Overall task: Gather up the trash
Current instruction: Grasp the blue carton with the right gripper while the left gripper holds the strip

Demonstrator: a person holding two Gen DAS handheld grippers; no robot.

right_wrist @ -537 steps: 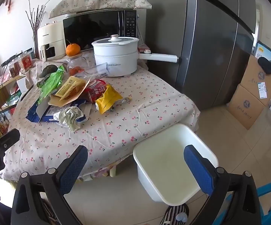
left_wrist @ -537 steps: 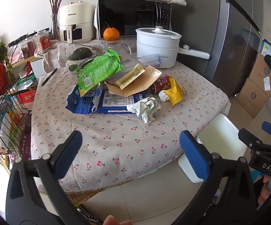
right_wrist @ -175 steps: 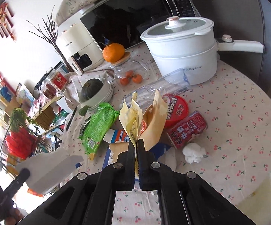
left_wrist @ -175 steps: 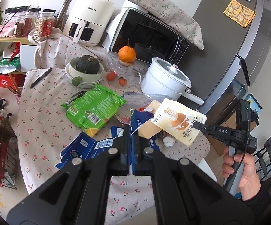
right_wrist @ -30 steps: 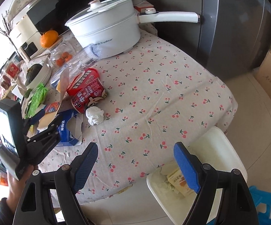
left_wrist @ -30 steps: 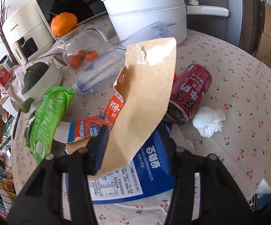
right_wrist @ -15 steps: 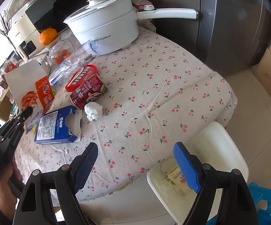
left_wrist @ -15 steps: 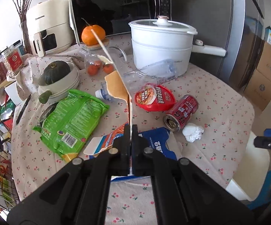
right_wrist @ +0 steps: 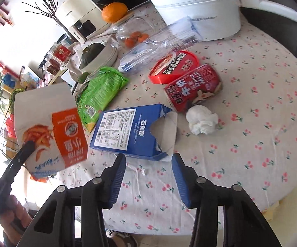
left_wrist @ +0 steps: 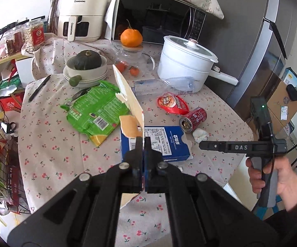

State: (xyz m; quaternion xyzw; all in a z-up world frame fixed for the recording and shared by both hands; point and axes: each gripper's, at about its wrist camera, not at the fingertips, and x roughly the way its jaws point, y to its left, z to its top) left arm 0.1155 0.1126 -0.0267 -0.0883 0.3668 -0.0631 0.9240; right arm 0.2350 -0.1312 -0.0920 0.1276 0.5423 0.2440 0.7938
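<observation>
The left gripper (left_wrist: 143, 144) has its jaws pressed together on a flattened orange-and-white snack carton (left_wrist: 128, 94), which it holds lifted above the table, seen edge-on from the left wrist and as a broad printed face (right_wrist: 51, 127) from the right wrist. The right gripper (right_wrist: 148, 162) hovers low over the near edge of the table with its blue-padded jaws spread apart, nothing between them, lined up just in front of the torn end of a flat blue box (right_wrist: 132, 131) lying on the cherry-print tablecloth (right_wrist: 261, 94). Just beside the box's right corner sits a crumpled white tissue (right_wrist: 202, 121), touching or nearly touching a red drink can (right_wrist: 193, 86) that lies on its side. Behind the can lies a red lid-like packet (right_wrist: 173, 65), and behind that a crushed clear plastic bottle (right_wrist: 160, 41) stretches toward a white pot (right_wrist: 197, 6). A green snack bag (right_wrist: 101, 90) lies flat to the left of the blue box. Farther back stand a bowl holding a dark green squash (left_wrist: 85, 62), a glass jar with an orange (left_wrist: 131, 38) on its lid, a microwave (left_wrist: 158, 18) and a cream air fryer (left_wrist: 82, 12).
</observation>
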